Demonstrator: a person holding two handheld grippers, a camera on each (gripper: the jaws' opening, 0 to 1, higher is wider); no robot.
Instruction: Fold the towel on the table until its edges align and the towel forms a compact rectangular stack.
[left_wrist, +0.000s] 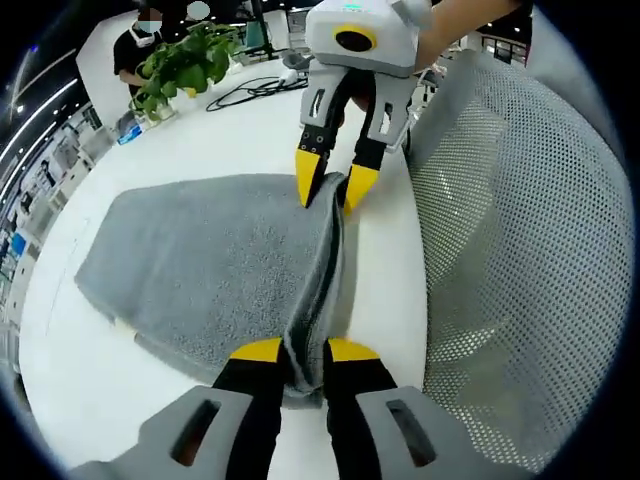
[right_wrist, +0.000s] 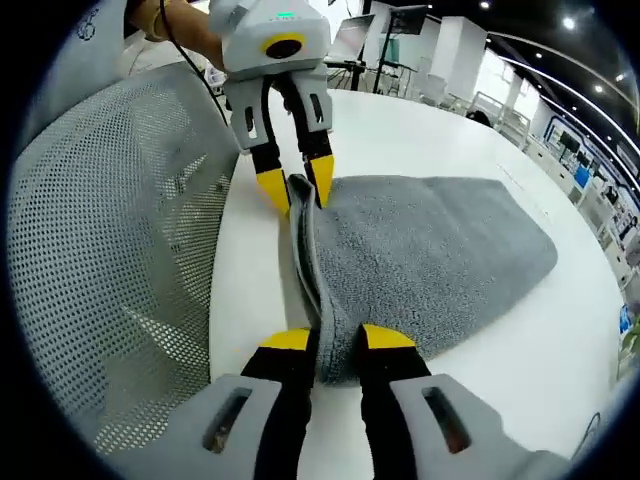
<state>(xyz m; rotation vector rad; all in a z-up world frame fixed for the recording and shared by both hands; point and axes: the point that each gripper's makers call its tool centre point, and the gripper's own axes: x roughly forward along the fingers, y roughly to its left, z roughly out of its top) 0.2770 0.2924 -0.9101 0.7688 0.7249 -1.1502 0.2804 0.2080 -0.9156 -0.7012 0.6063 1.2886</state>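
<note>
Grey towel (left_wrist: 210, 255) lies folded, apparently doubled; both jaws pinch its edge

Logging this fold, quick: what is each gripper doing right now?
Left gripper: shut on the towel edge.
Right gripper: shut on the towel edge too.

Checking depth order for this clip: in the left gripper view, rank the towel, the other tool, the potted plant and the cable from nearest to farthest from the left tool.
1. towel, pinched in the left tool
2. right tool, gripping the towel's far end
3. cable, beyond on the table
4. potted plant, upper left; roughly level with the cable, too close to call
</note>
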